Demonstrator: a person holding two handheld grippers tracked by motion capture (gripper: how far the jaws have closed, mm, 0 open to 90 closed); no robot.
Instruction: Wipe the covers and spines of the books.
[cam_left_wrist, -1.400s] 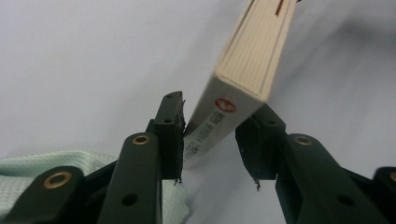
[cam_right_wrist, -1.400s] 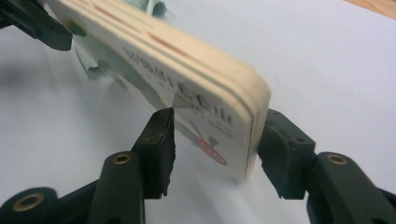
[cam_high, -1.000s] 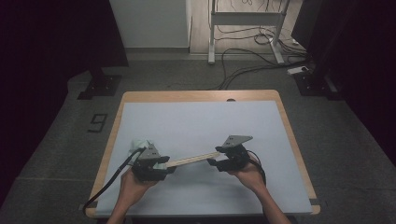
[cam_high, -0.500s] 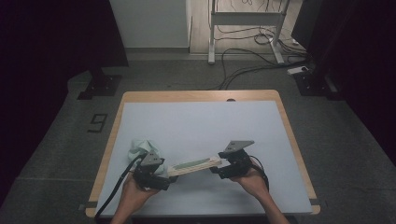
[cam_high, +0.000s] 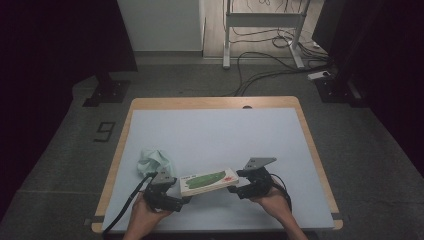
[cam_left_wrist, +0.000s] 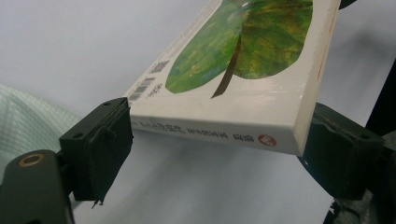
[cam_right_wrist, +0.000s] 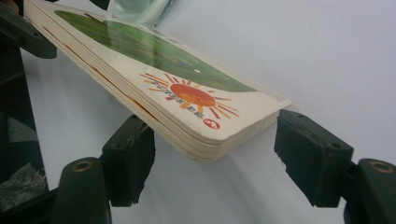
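White board book (cam_high: 208, 181) with a green leaf cover sits near the worktop's (cam_high: 220, 130) front edge, between the left tongs (cam_high: 181, 197) and right tongs (cam_high: 241, 186), both just opened, pads off it, beside a pale green cloth (cam_high: 155, 160).

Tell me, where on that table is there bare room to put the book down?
The whole far half of the table is bare, as is the right side beyond the right gripper. It is crowded near left, where the cloth, left gripper and book sit together.
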